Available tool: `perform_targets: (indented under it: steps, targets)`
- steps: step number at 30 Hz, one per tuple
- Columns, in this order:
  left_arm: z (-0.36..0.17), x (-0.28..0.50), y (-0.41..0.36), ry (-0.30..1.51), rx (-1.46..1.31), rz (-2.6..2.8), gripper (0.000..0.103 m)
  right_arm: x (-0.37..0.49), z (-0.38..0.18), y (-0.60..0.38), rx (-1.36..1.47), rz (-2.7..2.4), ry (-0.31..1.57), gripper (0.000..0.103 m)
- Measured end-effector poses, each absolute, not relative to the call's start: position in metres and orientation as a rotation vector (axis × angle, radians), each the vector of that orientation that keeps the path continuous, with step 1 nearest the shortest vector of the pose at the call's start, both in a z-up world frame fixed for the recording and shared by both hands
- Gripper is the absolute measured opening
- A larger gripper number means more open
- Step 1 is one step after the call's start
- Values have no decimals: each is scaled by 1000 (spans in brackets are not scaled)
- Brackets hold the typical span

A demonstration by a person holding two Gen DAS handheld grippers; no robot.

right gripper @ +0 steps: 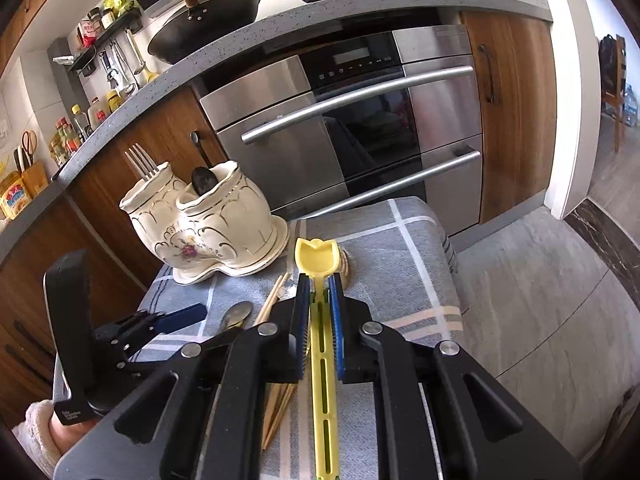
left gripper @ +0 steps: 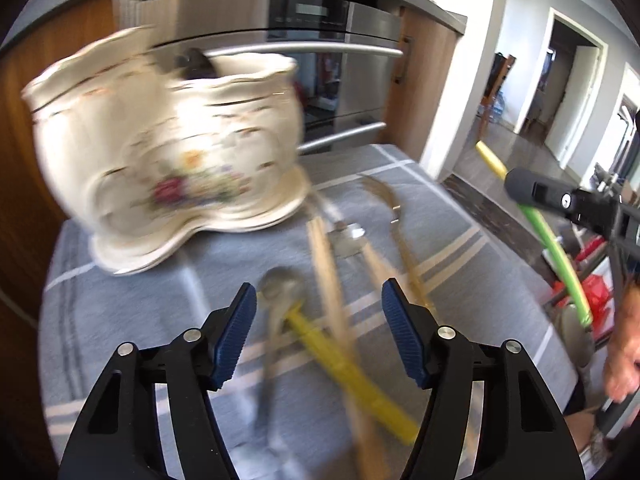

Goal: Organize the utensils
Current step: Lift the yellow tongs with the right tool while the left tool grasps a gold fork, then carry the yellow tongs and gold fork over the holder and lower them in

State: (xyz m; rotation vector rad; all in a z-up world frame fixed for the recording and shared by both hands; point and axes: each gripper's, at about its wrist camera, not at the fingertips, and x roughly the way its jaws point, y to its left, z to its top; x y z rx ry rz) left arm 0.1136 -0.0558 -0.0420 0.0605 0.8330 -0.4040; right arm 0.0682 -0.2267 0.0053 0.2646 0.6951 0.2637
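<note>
Right tongs (right gripper: 319,292) are clamped on a yellow plastic spoon with a slotted handle (right gripper: 316,258), its tulip-shaped bowl sticking out past the blue pads, long axis running straight away toward the oven. Left tongs (left gripper: 318,304) hang wide open and hold nothing, above the grey checked cloth on the table (left gripper: 420,184). One cream floral ceramic two-pocket holder (right gripper: 208,228) sits at the cloth's far left, one steel fork (right gripper: 141,162) and one dark spoon (right gripper: 203,181) standing in it. Wooden chopsticks (right gripper: 274,300) lie on the cloth; can't count them.

The cream ceramic two-cup utensil holder (right gripper: 208,232) carries gold scroll lines and a pink-and-purple flower spray. It stands on a grey-blue cloth (right gripper: 400,248) crossed by white and pale beige stripes. The slotted plastic spoon (right gripper: 320,344) is yellow between blue ribbed gripper pads (right gripper: 337,320).
</note>
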Motion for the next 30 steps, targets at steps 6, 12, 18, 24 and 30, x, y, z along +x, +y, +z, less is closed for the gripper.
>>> perform_targets:
  steps: [6,12,18,24,30]
  targets:
    - [-43,132,-96,851,93,-458,62,65,8,-239,269,242,674,10]
    - [-40,166,-130,903,110,-505,54,64,7,-252,284,222,670,10]
    - [-48,199,-147,991,134,-489,31,62,5,-261,281,209,671,10]
    - [-53,205,-147,1020,109,-499,7,63,4,-266,289,210,677,10]
    - [-37,196,-139,954,76,-503,6,61,6,-267,290,205,664,10]
